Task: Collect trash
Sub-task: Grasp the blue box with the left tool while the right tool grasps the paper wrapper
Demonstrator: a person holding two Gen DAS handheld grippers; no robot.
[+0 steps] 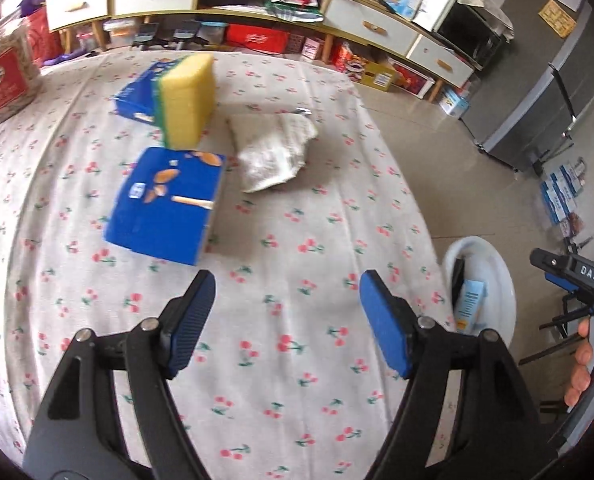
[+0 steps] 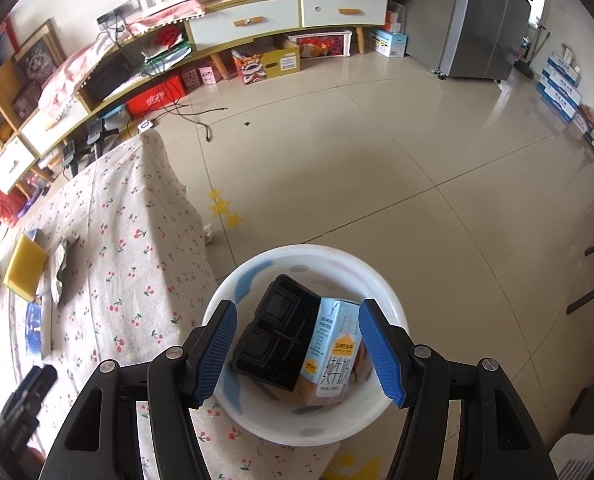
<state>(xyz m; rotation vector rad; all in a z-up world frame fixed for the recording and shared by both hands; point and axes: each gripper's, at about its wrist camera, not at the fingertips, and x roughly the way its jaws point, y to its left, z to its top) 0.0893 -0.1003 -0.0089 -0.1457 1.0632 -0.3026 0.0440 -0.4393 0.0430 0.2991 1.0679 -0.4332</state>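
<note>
Right wrist view: ribbed blue-padded right gripper (image 2: 297, 350), jaws apart and empty, above round white plastic basin (image 2: 393, 312) holding glossy black ridged tray (image 2: 275, 340) and pale-blue milk carton (image 2: 333, 352).

Left wrist view: left gripper (image 1: 287, 322) gapes empty over cherry-print cloth (image 1: 289, 240).

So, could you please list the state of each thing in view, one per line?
left gripper: open, empty, over the tablecloth.
right gripper: open, empty, above the basin.
white basin: holds a black tray and milk carton.
crumpled wrapper: lying on the table.
yellow sponge: standing on edge.

Yellow sponge (image 1: 187, 100), silver fridge (image 2: 485, 20)
</note>
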